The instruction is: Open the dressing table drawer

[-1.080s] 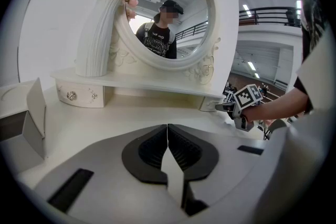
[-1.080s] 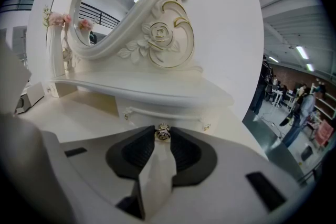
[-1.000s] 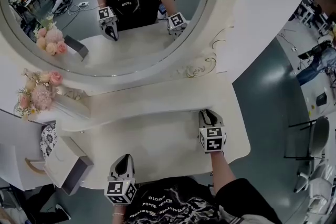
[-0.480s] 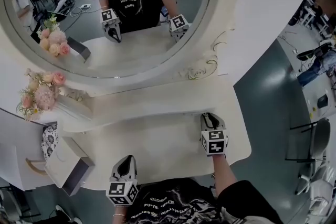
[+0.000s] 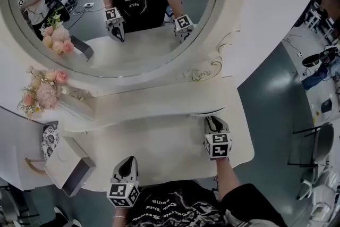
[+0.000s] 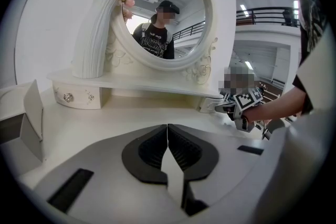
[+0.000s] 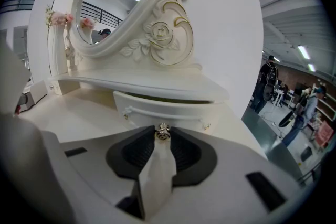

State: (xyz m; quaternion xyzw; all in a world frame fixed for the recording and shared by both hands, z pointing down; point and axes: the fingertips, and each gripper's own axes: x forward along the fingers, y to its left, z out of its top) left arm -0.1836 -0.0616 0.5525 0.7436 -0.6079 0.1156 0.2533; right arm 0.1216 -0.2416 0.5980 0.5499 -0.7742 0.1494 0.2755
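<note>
The white dressing table [image 5: 159,151] has a curved small drawer [image 7: 163,107] under its raised shelf on the right. A dark gap shows along the top of the drawer front. My right gripper [image 5: 211,122] is shut on the drawer's small metal knob [image 7: 162,132], which sits pinched between the pad tips. The head view shows the drawer [image 5: 204,114] only as a thin dark slit beneath the shelf. My left gripper [image 5: 126,164] hovers over the table's front edge. Its jaws [image 6: 167,131] are shut with nothing between them. The right gripper [image 6: 239,110] also shows in the left gripper view.
A big oval mirror [image 5: 133,13] rises behind the shelf. A white vase of pink flowers [image 5: 45,94] stands at the shelf's left, above a second drawer [image 6: 73,99]. A grey open box [image 5: 69,166] lies at the table's left end. Chairs [image 5: 321,141] stand on the floor at right.
Both grippers and the drawer stand as before. Only the head view has shifted a little, and the people reflected in the mirror have moved.
</note>
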